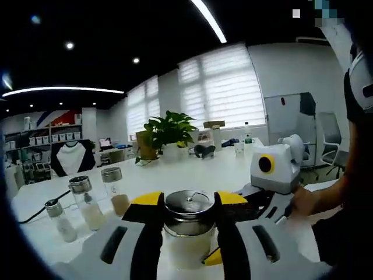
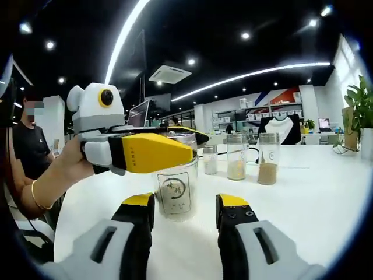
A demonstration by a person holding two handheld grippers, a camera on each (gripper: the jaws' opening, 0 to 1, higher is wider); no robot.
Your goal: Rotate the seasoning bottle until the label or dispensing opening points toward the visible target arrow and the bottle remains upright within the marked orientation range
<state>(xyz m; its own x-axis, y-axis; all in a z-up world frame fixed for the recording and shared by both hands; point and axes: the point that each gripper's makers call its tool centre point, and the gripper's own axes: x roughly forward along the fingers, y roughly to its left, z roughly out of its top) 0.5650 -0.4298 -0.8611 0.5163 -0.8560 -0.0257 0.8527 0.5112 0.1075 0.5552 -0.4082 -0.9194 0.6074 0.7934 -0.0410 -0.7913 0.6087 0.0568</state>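
Note:
The seasoning bottle (image 1: 187, 224) is clear glass with a shiny metal lid and pale contents, and it stands upright on the white table (image 1: 192, 172). My left gripper (image 1: 187, 201) is shut on it just under the lid, yellow tips on both sides. In the right gripper view the same bottle (image 2: 175, 195) shows a round printed label facing the camera, and the left gripper (image 2: 152, 153) clamps its top from the left, held by a hand. My right gripper (image 2: 185, 204) is open, its jaws astride the bottle's lower body without pressing. It enters the left gripper view from the right (image 1: 259, 201).
Three more glass shakers (image 1: 86, 201) stand in a row left of the bottle, seen behind it in the right gripper view (image 2: 236, 156). A potted plant (image 1: 169, 131) and small items sit at the table's far side. A black cable (image 1: 41, 211) lies left. A person (image 2: 26, 149) sits nearby.

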